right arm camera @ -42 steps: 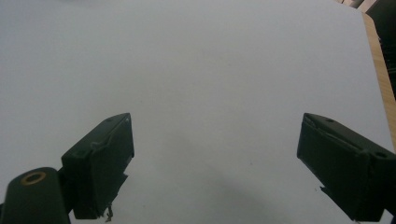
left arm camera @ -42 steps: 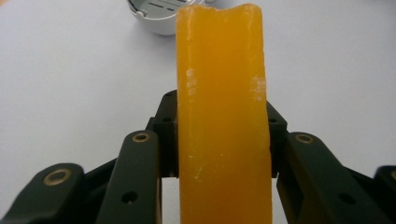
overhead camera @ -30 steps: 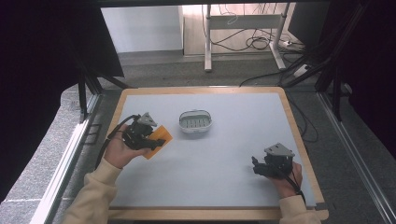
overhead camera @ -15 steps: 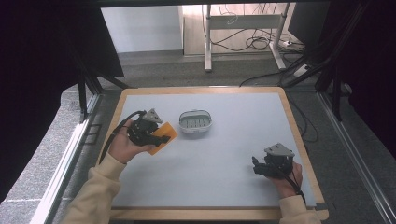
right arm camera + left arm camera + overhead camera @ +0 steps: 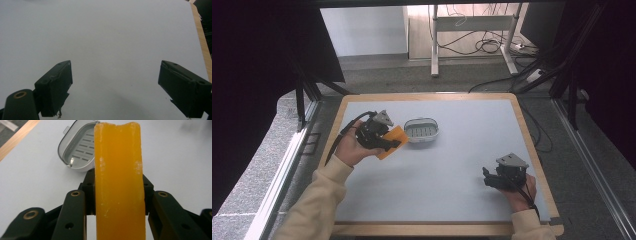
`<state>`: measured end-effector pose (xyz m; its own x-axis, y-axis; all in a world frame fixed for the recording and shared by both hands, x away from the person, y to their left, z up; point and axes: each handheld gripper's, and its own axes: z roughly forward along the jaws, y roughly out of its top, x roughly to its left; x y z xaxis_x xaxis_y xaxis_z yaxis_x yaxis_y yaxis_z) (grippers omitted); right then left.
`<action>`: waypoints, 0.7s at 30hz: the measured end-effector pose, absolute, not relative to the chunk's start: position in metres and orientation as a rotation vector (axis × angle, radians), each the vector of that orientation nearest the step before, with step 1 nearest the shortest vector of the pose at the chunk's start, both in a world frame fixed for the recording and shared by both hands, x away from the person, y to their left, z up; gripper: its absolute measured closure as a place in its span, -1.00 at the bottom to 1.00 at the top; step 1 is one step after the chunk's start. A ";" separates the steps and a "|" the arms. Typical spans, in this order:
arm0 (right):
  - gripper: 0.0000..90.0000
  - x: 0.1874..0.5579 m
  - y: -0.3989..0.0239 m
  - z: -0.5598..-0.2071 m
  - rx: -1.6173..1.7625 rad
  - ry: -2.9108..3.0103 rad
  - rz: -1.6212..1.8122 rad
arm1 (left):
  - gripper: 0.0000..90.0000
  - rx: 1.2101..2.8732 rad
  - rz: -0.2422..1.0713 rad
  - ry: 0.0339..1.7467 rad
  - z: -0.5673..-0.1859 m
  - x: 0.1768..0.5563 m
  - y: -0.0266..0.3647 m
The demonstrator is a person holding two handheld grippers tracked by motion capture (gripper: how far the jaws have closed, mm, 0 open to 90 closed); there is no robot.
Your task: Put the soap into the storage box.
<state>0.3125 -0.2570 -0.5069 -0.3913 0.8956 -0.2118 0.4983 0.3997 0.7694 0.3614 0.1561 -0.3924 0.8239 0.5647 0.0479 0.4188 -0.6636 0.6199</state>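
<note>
So we've got the left gripper (image 5: 379, 137) clamped on an orange soap bar (image 5: 119, 182), jaws pressing its two broad faces from either side, with most of the bar sticking out past the tips. Just ahead of that gripper and a bit off to one side sits the grey soap dish (image 5: 422, 129), open side up, slotted drain insert showing in the left gripper view, so we're guessing that's where the bar is headed. In the high view the bar hangs above the white table mat (image 5: 452, 165), near the dish but not over it yet. How it'll handle: looks like a stiff, solid block, probably light enough that weight isn't the worry, but the surface is waxy and smooth, so we'd expect it to slide if the squeeze is uneven. Corners look a bit chalky and chipped, so a hard knock on the dish rim could mark it. Holding it across the flat faces near the middle seems the sane choice; we can't really tell from here how deep the pads sit on it, since the bar hides them. The right gripper (image 5: 115, 87) is well away from all of it, jaws spread wide with nothing between them, just parked over bare mat near the table's wooden edge (image 5: 200, 27).
</note>
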 end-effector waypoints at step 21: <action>-0.71 0.310 -0.257 -0.505 1.172 2.025 0.832 | 0.38 2.417 0.373 0.669 -0.381 0.380 0.143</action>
